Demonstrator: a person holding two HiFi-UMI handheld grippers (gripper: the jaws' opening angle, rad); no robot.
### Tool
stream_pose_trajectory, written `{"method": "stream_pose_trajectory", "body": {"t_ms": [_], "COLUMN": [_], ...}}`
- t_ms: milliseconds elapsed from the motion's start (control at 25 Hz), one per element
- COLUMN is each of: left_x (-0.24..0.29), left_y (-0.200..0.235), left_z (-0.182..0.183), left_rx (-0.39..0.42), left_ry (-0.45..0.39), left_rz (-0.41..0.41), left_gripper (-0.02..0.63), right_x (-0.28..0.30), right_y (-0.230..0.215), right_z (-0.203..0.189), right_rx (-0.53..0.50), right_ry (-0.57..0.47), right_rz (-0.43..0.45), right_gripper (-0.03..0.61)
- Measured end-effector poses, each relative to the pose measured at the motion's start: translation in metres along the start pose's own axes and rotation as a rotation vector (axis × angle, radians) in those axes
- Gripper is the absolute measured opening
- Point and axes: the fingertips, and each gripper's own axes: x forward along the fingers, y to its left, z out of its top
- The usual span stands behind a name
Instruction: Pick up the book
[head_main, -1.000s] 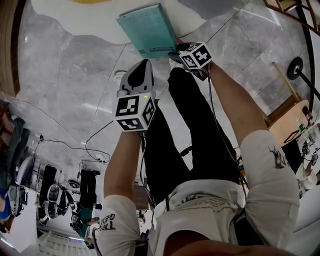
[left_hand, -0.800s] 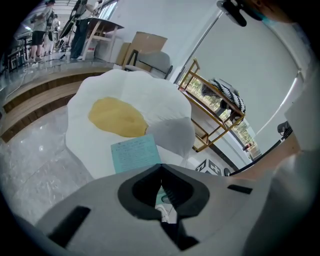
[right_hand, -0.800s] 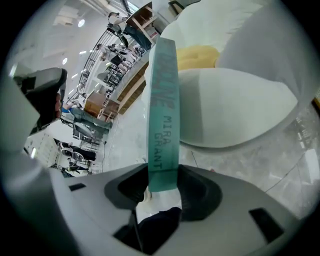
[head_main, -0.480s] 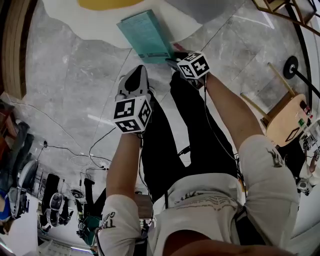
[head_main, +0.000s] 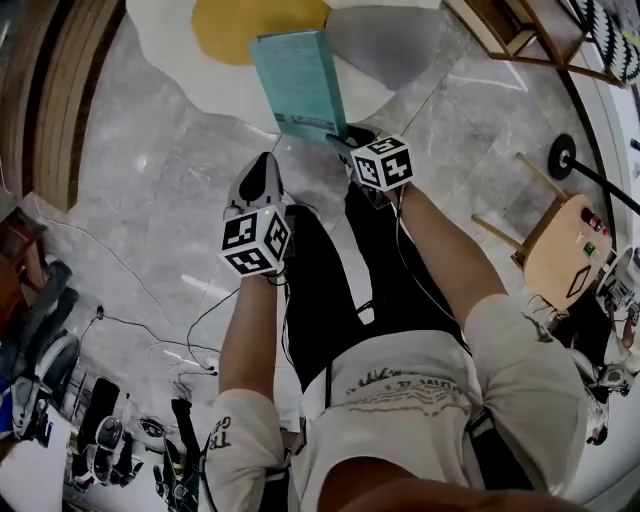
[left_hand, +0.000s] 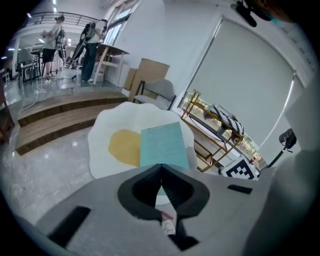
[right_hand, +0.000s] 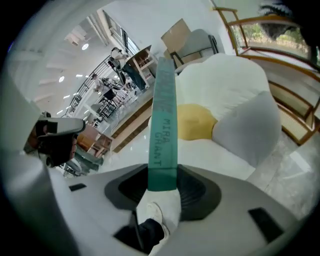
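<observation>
Right gripper: jaws drew in over the last second and now pinch the teal book at its near end. The spine stands straight up between them in the right gripper view.

Left gripper: jaws pressed together, nothing between. It hangs beside the right one and does not touch the book.

Change: a second ago the book lay low at the edge of the white rug, with the gripper at its corner. Now both hands sit higher. The book juts out from the jaws over the rug, clear of the grey floor, and more of the rug's yellow centre shows in the head view.

Reading: the pick-up looks essentially done. The hold is at one end only, so the long free end may sag or swing; the left gripper is free to steady it.

Count: one book, two grippers, one rug, one wooden stool at the right.
</observation>
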Motion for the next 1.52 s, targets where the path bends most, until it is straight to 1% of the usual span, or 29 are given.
{"method": "stream_pose_trajectory", "body": {"t_ms": [120,200,320,520,600,680,760,880,1000,1080,1320,1400,1520], "left_x": [-0.020,-0.034,-0.064,-0.122,-0.140,-0.159,-0.178,-0.206,-0.232,-0.249,-0.296,-0.304,-0.308], "left_y": [-0.004,-0.009,-0.015,-0.023,-0.027,-0.033,-0.039,-0.050,-0.066,-0.078,-0.109,-0.121,-0.139], "left_z": [0.049,0.085,0.135,0.198,0.226,0.249,0.266,0.300,0.329,0.347,0.385,0.395,0.398], "left_rx": [0.014,0.048,0.092,0.109,0.130,0.152,0.157,0.139,0.124,0.137,0.196,0.215,0.247], "left_ry": [-0.078,-0.135,-0.206,-0.292,-0.339,-0.377,-0.406,-0.473,-0.540,-0.576,-0.649,-0.667,-0.670], "left_rz": [0.018,0.021,0.040,0.117,0.145,0.175,0.207,0.253,0.276,0.278,0.271,0.256,0.236], "left_gripper": [0.020,0.020,0.020,0.020,0.020,0.020,0.020,0.020,0.020,0.020,0.020,0.020,0.020], "right_x": [-0.030,-0.051,-0.087,-0.161,-0.192,-0.222,-0.252,-0.290,-0.320,-0.339,-0.390,-0.404,-0.420], "right_y": [0.009,0.019,0.045,0.099,0.118,0.137,0.154,0.176,0.196,0.214,0.268,0.279,0.285], "right_z": [0.044,0.081,0.135,0.213,0.247,0.272,0.289,0.316,0.340,0.356,0.387,0.395,0.398], "right_rx": [-0.038,-0.089,-0.170,-0.256,-0.281,-0.302,-0.311,-0.315,-0.332,-0.352,-0.386,-0.384,-0.410], "right_ry": [-0.086,-0.157,-0.260,-0.420,-0.492,-0.552,-0.605,-0.696,-0.765,-0.806,-0.922,-0.957,-0.986], "right_rz": [-0.090,-0.142,-0.196,-0.249,-0.262,-0.276,-0.288,-0.304,-0.308,-0.302,-0.263,-0.246,-0.246], "right_gripper": [0.187,0.187,0.187,0.187,0.187,0.187,0.187,0.187,0.187,0.187,0.187,0.187,0.187]}}
